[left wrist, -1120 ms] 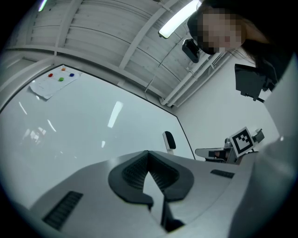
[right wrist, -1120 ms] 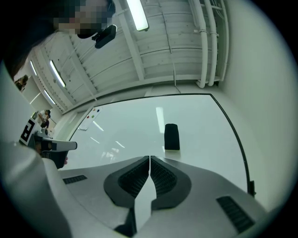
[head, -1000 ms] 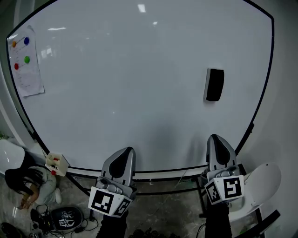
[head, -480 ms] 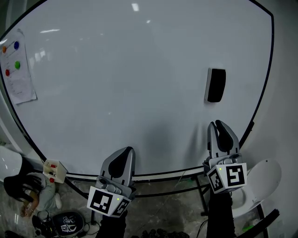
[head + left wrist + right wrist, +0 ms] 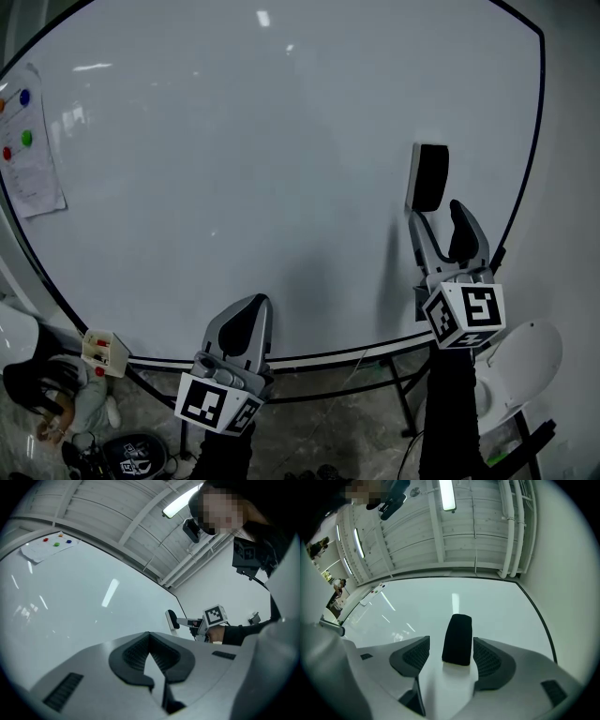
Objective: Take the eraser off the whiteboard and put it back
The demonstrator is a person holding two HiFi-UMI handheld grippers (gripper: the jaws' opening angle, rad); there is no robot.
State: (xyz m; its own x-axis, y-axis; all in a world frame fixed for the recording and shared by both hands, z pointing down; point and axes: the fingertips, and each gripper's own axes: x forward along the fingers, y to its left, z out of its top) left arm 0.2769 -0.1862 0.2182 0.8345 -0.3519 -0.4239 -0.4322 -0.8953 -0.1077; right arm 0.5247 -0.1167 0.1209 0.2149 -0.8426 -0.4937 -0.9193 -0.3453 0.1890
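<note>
Reaching up with the right gripper (image 5: 435, 211), jaws just opened wide, to the black eraser (image 5: 429, 176) standing upright on the whiteboard (image 5: 234, 169), lower end between the tips, unpressed; with the left gripper (image 5: 246, 314) closed, well apart, lower left.

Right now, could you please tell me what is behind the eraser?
The eraser sits against the whiteboard, so the bare white board lies directly behind it and shows on all sides. The patch of board it covers is hidden, so any marks there cannot be seen.
</note>
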